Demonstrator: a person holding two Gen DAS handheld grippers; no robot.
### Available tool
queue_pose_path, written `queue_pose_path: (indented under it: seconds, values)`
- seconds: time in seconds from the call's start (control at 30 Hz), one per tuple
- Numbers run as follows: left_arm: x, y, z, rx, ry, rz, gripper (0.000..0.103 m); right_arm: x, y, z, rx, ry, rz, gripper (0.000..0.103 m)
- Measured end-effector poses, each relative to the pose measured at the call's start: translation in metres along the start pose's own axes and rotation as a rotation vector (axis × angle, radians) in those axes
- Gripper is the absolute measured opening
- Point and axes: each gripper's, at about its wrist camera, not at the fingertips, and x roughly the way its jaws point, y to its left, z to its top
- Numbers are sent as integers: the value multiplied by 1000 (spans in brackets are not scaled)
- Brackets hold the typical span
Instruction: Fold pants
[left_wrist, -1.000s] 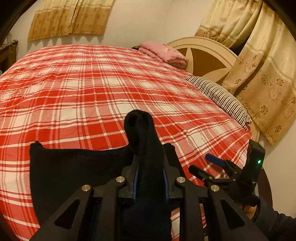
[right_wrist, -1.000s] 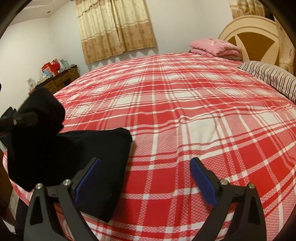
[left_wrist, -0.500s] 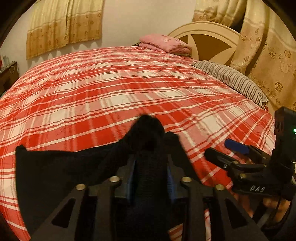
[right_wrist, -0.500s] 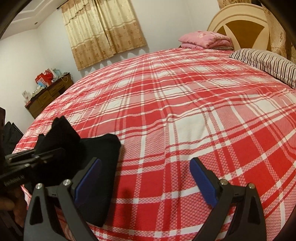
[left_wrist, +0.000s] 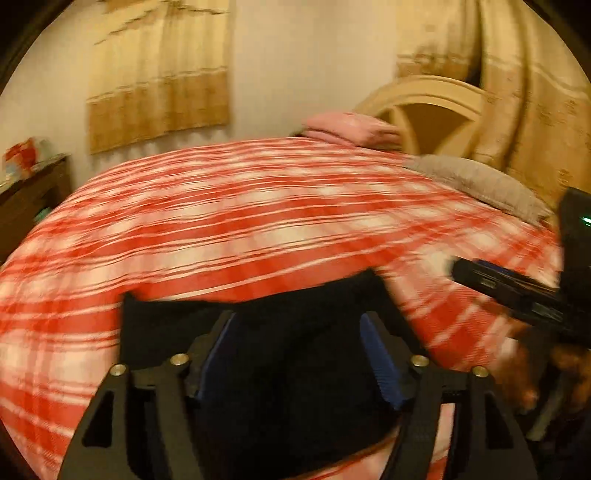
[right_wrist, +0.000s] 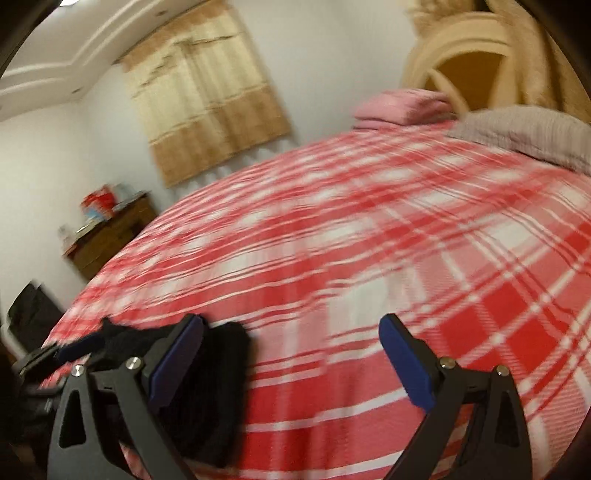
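Plaid bed (left_wrist: 258, 229) fills both views. Black pants (left_wrist: 295, 332) lie folded at its 6 o'clock edge; soft, limp knit, best pinched at a corner. Left gripper (left_wrist: 299, 358) jaws wide apart, empty. Right gripper (right_wrist: 291, 365) likewise, holding nothing.

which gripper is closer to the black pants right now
Left. The left gripper is open right over the black pants. The right gripper is open beside them over the plaid bedspread, only its left finger overlapping the pants.
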Motion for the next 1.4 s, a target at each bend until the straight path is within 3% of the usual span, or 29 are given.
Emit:
queue_pose_path:
  seconds: [0.1, 0.23, 0.3, 0.43, 0.6, 0.9, 1.0, 1.07, 1.13, 1.23, 1.4]
  values:
    - [3, 39, -17, -52, 16, 117, 73, 3, 36, -8, -120, 29, 64, 99]
    - [12, 68, -35, -130, 49, 159, 74, 11, 74, -26, -280, 87, 91, 95]
    - [17, 75, -41, -147, 59, 168, 74, 24, 83, -36, -336, 161, 55, 75]
    - [22, 77, -52, -138, 67, 162, 75, 44, 64, -47, -302, 309, -7, 61]
    - [23, 84, -61, -159, 64, 154, 83, 43, 42, -50, -222, 374, 16, 56]
    - [21, 102, -71, -244, 53, 91, 86, 32, 48, -44, -214, 323, -37, 63]
    - [22, 102, -73, -257, 52, 83, 87, 18, 68, -33, -262, 227, -80, 67]
    - [22, 102, -73, -256, 52, 80, 87, 13, 90, -29, -303, 189, -32, 76]
    - [21, 102, -73, -257, 52, 76, 87, 16, 113, -30, -358, 183, 11, 77]
    - [20, 102, -74, -257, 53, 69, 87, 32, 143, -38, -460, 170, -6, 77]
    - [21, 103, -75, -260, 50, 65, 88, 66, 154, -44, -463, 225, -35, 77]
